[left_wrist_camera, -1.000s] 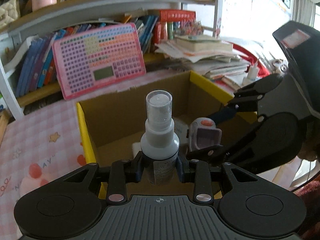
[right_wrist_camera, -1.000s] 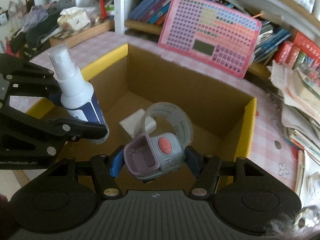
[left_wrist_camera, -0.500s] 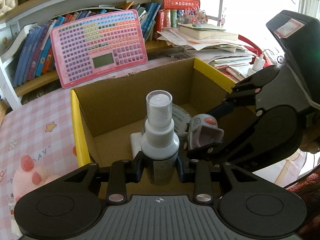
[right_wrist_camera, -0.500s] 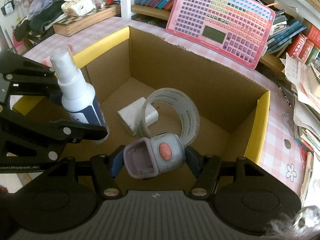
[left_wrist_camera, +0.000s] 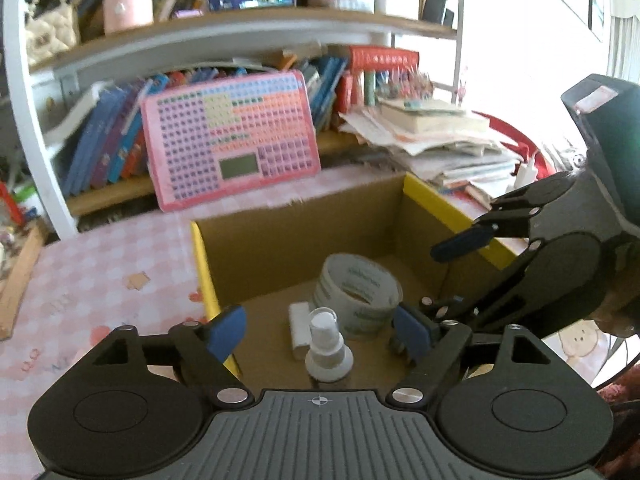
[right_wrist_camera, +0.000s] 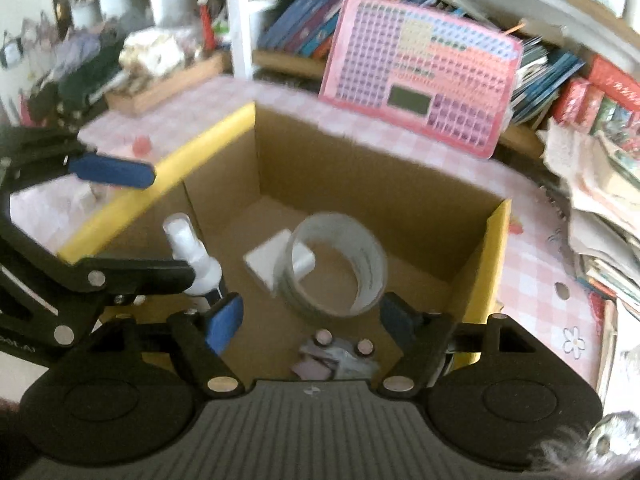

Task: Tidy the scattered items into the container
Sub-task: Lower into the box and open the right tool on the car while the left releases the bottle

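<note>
The cardboard box (left_wrist_camera: 304, 220) with yellow flaps stands on the pink checked table; it also shows in the right wrist view (right_wrist_camera: 404, 204). Inside it are a tape roll (left_wrist_camera: 356, 294) (right_wrist_camera: 338, 268), a small white block (left_wrist_camera: 299, 330) (right_wrist_camera: 272, 264), the white spray bottle (left_wrist_camera: 328, 346) (right_wrist_camera: 196, 254) and the grey-purple gadget (right_wrist_camera: 334, 356) at the near wall. My left gripper (left_wrist_camera: 320, 330) is open above the spray bottle. My right gripper (right_wrist_camera: 310, 316) is open above the gadget. Both hold nothing.
A pink keyboard toy (left_wrist_camera: 230, 148) (right_wrist_camera: 424, 76) leans against a bookshelf behind the box. Stacked papers and books (left_wrist_camera: 432, 140) lie to the right of the box. A wooden tray (right_wrist_camera: 164, 84) with clutter sits at the far left.
Both grippers have opened. The spray bottle dropped from my left gripper into the box, and the gadget dropped from my right gripper onto the box floor. Both grippers have risen.
</note>
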Motion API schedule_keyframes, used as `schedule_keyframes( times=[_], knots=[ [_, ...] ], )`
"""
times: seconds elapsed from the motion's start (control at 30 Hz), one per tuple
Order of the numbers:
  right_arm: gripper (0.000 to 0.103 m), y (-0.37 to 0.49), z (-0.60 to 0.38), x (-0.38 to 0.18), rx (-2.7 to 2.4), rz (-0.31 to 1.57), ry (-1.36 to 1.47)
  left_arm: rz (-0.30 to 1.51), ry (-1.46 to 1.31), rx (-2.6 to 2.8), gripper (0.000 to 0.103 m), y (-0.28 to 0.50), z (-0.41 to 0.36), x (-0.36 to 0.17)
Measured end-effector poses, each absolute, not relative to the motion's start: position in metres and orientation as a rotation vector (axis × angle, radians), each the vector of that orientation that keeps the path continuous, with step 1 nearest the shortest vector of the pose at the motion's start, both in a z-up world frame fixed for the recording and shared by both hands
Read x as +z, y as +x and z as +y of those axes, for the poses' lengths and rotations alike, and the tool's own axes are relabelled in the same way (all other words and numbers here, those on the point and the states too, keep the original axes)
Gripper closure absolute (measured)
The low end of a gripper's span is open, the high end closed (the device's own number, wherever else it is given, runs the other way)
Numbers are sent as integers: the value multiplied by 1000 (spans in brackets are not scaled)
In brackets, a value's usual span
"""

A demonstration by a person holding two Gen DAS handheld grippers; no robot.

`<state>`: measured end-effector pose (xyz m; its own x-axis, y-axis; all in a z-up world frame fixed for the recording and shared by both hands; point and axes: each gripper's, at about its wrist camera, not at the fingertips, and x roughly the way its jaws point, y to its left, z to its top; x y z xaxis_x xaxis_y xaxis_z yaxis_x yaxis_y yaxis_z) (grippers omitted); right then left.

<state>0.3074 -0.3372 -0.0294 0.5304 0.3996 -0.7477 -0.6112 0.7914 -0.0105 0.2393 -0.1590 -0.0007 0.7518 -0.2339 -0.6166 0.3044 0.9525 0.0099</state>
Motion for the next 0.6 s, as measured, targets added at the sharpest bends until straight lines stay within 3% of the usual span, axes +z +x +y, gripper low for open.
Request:
schedule_keyframes(
  times=[0.6],
  knots=[
    [29, 225, -343, 9, 376, 613, -73, 507, 32, -286, 15, 166, -109, 31]
  ],
)
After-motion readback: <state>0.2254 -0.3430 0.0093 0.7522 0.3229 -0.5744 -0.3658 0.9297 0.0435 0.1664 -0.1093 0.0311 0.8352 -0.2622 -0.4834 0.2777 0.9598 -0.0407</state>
